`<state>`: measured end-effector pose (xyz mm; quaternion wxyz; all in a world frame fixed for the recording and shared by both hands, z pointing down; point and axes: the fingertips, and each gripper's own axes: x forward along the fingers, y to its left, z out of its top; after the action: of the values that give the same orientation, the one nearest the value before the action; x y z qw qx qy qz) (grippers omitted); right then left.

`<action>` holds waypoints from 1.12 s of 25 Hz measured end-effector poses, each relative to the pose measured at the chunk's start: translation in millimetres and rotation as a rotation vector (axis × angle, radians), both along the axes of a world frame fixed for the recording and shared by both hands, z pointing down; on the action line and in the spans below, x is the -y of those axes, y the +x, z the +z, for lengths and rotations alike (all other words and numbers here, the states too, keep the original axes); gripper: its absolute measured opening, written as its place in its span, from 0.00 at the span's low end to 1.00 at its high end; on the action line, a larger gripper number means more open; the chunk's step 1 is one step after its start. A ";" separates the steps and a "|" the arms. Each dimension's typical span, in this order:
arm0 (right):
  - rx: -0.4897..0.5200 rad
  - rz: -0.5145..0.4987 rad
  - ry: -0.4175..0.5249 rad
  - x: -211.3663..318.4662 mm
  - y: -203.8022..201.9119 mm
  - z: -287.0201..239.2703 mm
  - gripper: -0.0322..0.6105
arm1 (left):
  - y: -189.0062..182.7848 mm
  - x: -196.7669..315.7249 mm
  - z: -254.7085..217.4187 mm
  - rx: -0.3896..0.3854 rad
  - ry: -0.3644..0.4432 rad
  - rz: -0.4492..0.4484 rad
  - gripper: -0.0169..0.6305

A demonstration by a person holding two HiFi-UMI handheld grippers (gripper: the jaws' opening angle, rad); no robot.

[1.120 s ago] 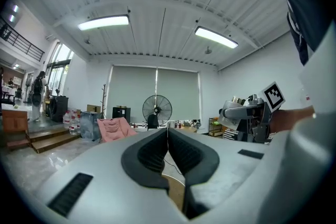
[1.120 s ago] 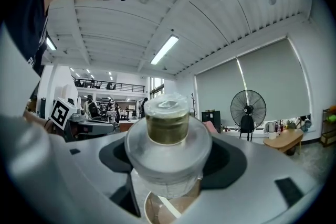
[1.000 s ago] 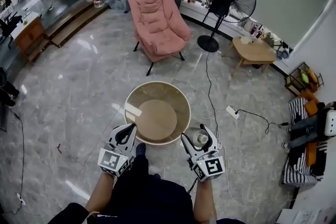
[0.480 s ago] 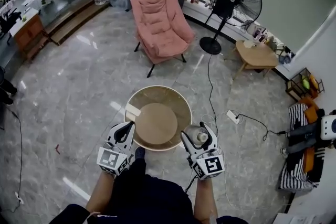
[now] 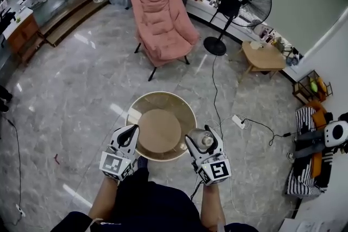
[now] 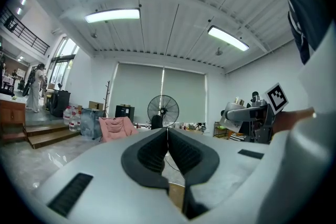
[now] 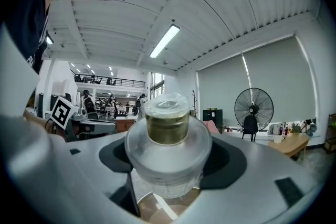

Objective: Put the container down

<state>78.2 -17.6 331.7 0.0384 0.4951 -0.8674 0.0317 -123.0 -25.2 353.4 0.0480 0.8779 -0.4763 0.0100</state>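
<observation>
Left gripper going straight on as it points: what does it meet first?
Likely nothing near: the left gripper seems to point across above the round table, toward the distant standing fan; depth is unclear.

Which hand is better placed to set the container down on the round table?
Right. The right tongs grip the container, right at the round table rim. The left tongs are shut and empty.

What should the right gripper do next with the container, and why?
Probably carry the container left over the table and lower it: the right gripper is shut on it near the table's right edge, and it is not yet set down.
</observation>
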 end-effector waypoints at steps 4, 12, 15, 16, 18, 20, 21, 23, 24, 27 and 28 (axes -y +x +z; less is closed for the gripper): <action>-0.002 0.022 -0.007 20.7 -4.9 2.1 0.59 | -3.7 27.1 2.0 -0.004 -0.002 0.026 0.07; -0.012 0.087 0.013 57.1 -13.1 -7.3 0.59 | -7.5 84.7 -1.3 -0.012 0.002 0.105 0.07; -0.006 0.111 0.006 66.5 -12.3 -6.4 0.59 | -5.3 103.4 -2.7 -0.009 -0.002 0.130 0.07; -0.007 0.114 0.005 69.6 -11.8 -6.1 0.59 | -4.0 109.7 -3.6 -0.008 -0.003 0.135 0.07; -0.013 0.112 0.001 76.2 -9.6 -5.8 0.59 | 0.1 119.9 -6.7 -0.010 -0.001 0.140 0.07; -0.011 0.116 -0.004 82.5 -5.1 -5.1 0.59 | 5.7 126.3 -8.9 -0.015 0.000 0.147 0.06; -0.007 0.120 -0.005 85.5 -3.1 -4.2 0.59 | 8.2 128.6 -8.4 -0.014 -0.001 0.149 0.07; 0.002 0.123 0.002 92.5 -0.2 -1.9 0.59 | 13.0 133.2 -4.7 -0.007 -0.007 0.149 0.07; 0.006 0.120 0.007 96.3 1.2 -0.4 0.59 | 15.9 135.1 -2.6 -0.006 -0.010 0.146 0.07; -0.001 0.102 0.009 103.5 6.0 5.1 0.59 | 26.5 134.0 1.1 -0.016 -0.008 0.148 0.07; -0.008 0.098 0.008 105.7 7.1 6.2 0.59 | 29.1 134.0 1.0 -0.016 -0.006 0.150 0.07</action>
<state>85.4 -123.3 337.9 0.0383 0.5372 -0.8421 0.0284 -93.9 -159.2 354.3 0.0538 0.9111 -0.4087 0.0080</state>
